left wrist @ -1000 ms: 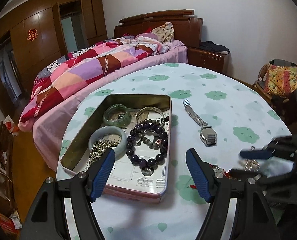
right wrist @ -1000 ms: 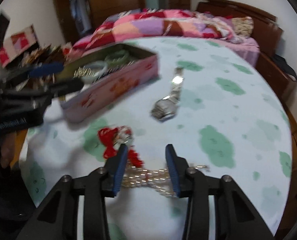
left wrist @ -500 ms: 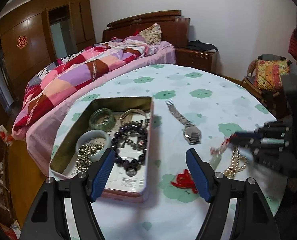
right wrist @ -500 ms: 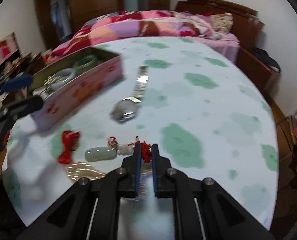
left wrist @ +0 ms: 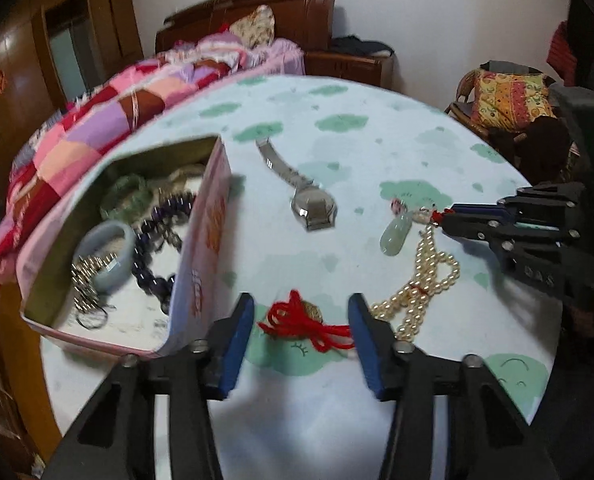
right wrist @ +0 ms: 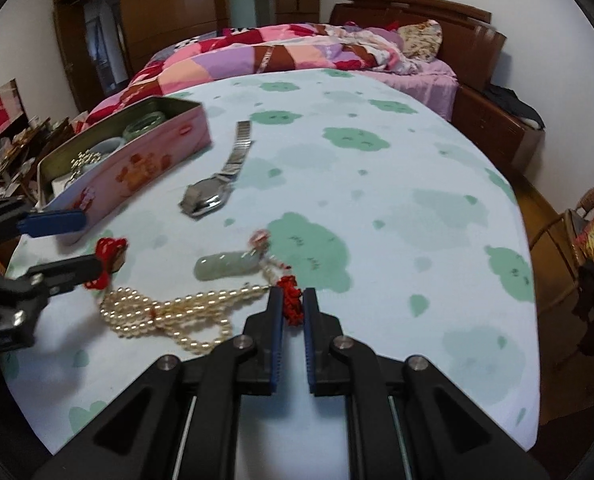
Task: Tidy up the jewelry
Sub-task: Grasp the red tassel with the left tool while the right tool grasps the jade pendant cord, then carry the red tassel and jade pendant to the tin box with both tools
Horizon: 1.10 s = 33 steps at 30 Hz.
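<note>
Cloud-printed cloth covers the round table (right wrist: 397, 208), a bed behind it. Just right of the pink tin (left wrist: 213, 240) lies a red cord charm (left wrist: 309, 320), straddled by the left gripper (left wrist: 301, 332), whose jaws are closing without pressing it yet. Farther right of the tin, the right gripper (right wrist: 293, 304) is clamped on the red knot (right wrist: 291, 298) of the jade pendant (right wrist: 223, 266), beside the pearl strand (right wrist: 169, 312). Judged best: squeeze the charm's body, not loose cord, and lift the pendant clear of the pearls. Print on the tin's wall is too blurred to read.
</note>
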Each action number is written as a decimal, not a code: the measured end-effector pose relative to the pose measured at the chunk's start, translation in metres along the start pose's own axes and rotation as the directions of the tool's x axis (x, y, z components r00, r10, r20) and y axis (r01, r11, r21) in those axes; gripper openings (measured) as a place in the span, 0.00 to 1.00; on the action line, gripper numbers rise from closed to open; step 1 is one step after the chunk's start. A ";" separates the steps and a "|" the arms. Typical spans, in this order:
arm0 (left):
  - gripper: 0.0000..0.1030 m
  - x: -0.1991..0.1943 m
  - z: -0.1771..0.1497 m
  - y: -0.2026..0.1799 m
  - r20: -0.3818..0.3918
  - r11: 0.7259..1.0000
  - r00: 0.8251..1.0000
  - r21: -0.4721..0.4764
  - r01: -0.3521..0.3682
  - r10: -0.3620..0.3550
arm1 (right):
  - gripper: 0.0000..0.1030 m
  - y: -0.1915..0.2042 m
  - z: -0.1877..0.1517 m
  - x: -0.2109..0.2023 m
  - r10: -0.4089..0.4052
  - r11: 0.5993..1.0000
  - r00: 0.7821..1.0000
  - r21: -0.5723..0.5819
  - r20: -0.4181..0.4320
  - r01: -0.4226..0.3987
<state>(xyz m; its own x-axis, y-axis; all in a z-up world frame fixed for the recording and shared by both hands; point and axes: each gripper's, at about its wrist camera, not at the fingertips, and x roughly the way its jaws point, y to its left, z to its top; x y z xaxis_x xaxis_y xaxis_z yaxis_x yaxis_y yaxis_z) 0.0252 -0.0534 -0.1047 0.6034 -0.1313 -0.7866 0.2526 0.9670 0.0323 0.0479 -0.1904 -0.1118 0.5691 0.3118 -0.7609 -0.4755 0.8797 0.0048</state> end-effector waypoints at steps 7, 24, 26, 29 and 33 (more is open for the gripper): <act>0.35 0.013 -0.004 0.001 -0.055 0.999 0.997 -0.015 0.048 -0.049 | 0.11 0.003 -0.001 0.003 0.005 1.000 1.000 -0.002 -0.001 -0.005; 0.03 -0.015 0.002 0.008 0.047 0.995 0.995 -0.016 0.093 -0.092 | 0.11 0.006 0.015 -0.025 0.017 1.000 0.993 0.006 0.114 -0.017; 0.03 -0.022 0.005 0.012 0.070 0.995 0.993 -0.026 0.093 -0.091 | 0.11 0.007 0.018 -0.029 0.017 1.000 0.992 0.003 0.128 -0.018; 0.03 -0.032 0.009 0.019 0.100 0.994 0.991 -0.041 0.097 -0.092 | 0.11 0.010 0.022 -0.035 0.018 1.000 0.989 0.001 0.147 -0.018; 0.03 -0.044 0.015 0.023 0.139 0.994 0.986 -0.049 0.096 -0.089 | 0.11 0.014 0.030 -0.045 0.021 1.000 0.984 -0.007 0.177 -0.020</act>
<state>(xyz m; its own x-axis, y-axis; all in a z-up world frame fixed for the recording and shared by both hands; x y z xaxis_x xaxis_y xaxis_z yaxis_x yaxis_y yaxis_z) 0.0160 -0.0283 -0.0595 0.6778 -0.2457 -0.6930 0.2725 0.9593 -0.0736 0.0355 -0.1810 -0.0586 0.6691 0.3888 -0.6334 -0.4912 0.8709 0.0158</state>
